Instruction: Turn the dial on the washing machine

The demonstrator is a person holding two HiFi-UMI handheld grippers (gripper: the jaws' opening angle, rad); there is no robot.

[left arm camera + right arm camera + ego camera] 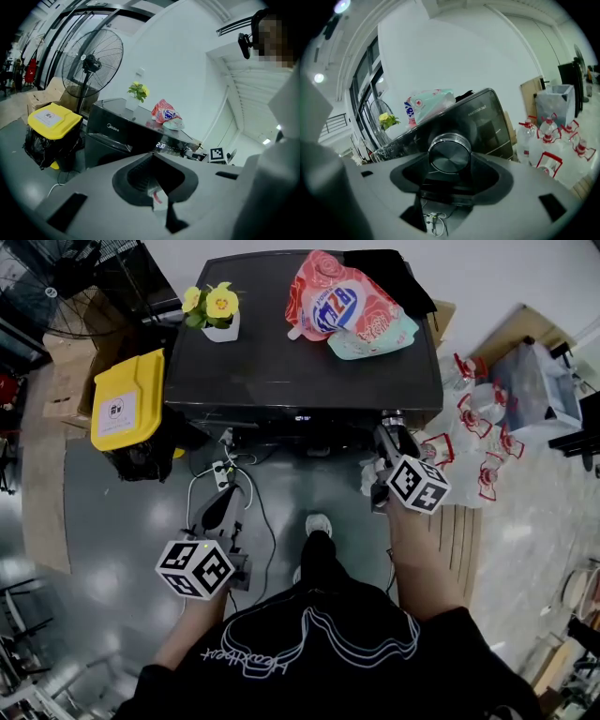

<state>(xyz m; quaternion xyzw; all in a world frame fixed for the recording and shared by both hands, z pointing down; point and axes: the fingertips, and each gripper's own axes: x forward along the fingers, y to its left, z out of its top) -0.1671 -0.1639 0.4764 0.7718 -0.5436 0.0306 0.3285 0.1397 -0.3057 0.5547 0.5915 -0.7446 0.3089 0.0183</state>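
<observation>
Brushed metal, the dial looks stiff, smooth and rather slick. It sits squarely between our right gripper's jaws, which are clamped on its round rim, the best hold. Our left gripper, jaws together, hangs well short of the washing machine.

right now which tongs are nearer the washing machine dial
Right. The right tongs are closed around the dial; the left tongs hang back over the floor, short of the washing machine.

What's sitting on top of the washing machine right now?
A potted yellow flower at the left rear corner, a pink detergent pouch overlapping a teal pouch, and a black item behind. Whatever lies beneath the pouches is hidden.
</observation>
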